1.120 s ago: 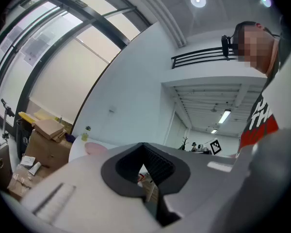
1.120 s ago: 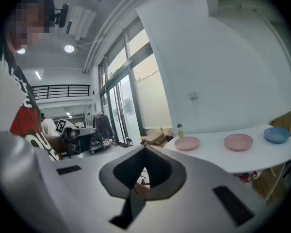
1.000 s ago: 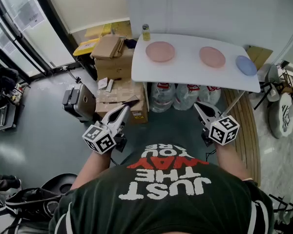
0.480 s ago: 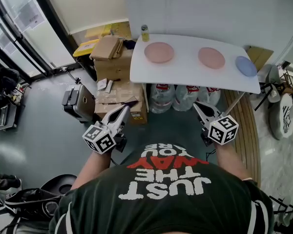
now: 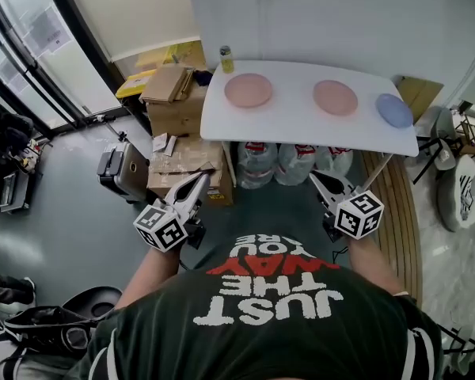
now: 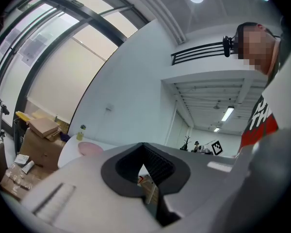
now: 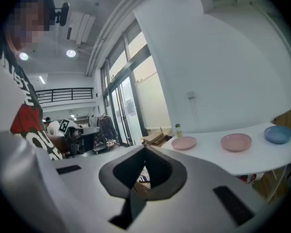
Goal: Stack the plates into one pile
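Three empty plates are seen unstacked on the white table: a pink plate at the left, a second pink plate in the middle and a blue plate at the right end, each well apart. A small bottle is stood at the table's left corner. In the head view, packs of bottled water are made out under the table, with cardboard boxes piled beside it. All three plates are shown in the right gripper view; only the left pink one is caught in the left gripper view. The left gripper and right gripper are held short of the table, each with jaws closed on nothing.
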Tool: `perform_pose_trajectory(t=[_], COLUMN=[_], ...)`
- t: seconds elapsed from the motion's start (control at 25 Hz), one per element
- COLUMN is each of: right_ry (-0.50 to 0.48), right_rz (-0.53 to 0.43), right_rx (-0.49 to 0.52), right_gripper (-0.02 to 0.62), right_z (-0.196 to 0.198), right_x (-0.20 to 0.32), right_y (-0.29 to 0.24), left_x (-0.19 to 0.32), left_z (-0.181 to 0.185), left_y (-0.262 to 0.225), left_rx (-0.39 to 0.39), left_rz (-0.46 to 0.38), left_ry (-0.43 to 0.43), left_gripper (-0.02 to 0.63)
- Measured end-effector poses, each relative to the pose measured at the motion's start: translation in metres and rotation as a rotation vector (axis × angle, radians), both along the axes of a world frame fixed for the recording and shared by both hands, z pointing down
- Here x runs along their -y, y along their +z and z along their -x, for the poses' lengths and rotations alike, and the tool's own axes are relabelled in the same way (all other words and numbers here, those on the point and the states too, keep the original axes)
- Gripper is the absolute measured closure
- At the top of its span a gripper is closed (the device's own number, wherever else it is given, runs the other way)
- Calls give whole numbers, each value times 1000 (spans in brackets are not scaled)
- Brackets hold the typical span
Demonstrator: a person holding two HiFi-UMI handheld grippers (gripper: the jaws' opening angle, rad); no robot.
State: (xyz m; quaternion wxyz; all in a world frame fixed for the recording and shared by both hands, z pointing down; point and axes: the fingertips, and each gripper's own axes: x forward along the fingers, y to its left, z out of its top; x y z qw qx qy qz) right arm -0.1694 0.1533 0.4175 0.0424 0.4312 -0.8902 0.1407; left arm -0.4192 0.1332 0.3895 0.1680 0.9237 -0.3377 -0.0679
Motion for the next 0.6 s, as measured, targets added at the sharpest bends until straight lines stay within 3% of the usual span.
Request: perform_pose_trajectory(t=[0.28,0.6], right_ry=[-11,-15], right_rz=[39,54], right_rx=[14,-26], right_gripper=[591,591], right_z=[-31,11], right_x=[21,101], right_y=[15,34], left_x=[17,108], left_z=[-32,7], left_y=[9,35], left_rx=[5,-28], left_rz=[28,49], left_ry=[3,30], left_gripper=[606,606])
